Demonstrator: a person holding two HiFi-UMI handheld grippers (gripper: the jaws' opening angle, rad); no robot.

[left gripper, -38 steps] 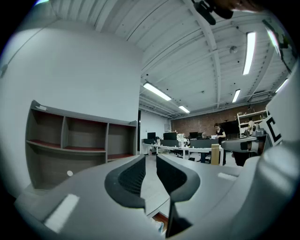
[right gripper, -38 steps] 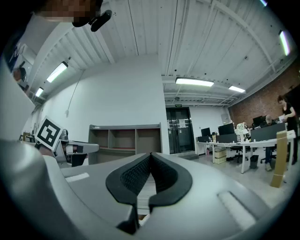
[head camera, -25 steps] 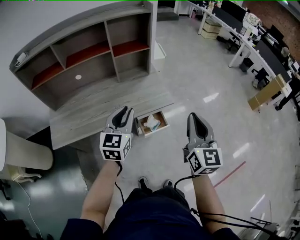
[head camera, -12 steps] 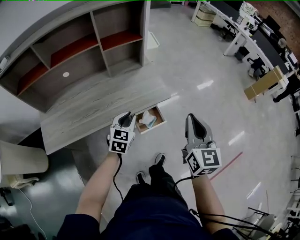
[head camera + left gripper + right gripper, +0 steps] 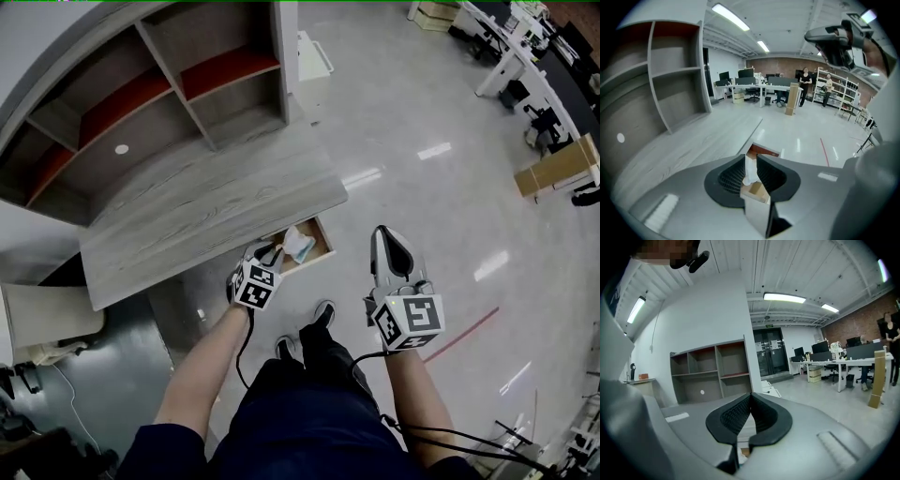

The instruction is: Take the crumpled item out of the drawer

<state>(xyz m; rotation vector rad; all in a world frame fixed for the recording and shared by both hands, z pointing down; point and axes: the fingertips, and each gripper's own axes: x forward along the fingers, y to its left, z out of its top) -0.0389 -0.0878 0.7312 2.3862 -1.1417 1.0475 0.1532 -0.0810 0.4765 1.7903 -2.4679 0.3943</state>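
Two jaws on my left gripper (image 5: 751,158) stand a little apart. Through the narrow slit between them I look straight at the crumpled item (image 5: 749,169), white and bunched, lying in the open drawer (image 5: 762,151). I judge they are lined up on it but have not closed on it. From the head view, the tips sit at the drawer's near left corner, just beside the item rather than around it.

My right gripper (image 5: 750,394) has its jaws pressed together with nothing between them. It hangs over the bare floor to the right of the drawer, apart from it, and points toward the shelf unit (image 5: 159,84).

The drawer is pulled out from under the front edge of the grey wood desk (image 5: 206,202). The item rests toward its left side, with bare wooden bottom showing to its right.

As I read it, this is the reach, just short of the grasp. Next I would ease the left jaws down into the drawer until the bulk of the item sits between the pads. The gap looks slim for it, so I might widen it first. Then I would close and lift straight up, clear of the drawer wall. The item looks soft, so I should bite the body of it, not a loose corner.
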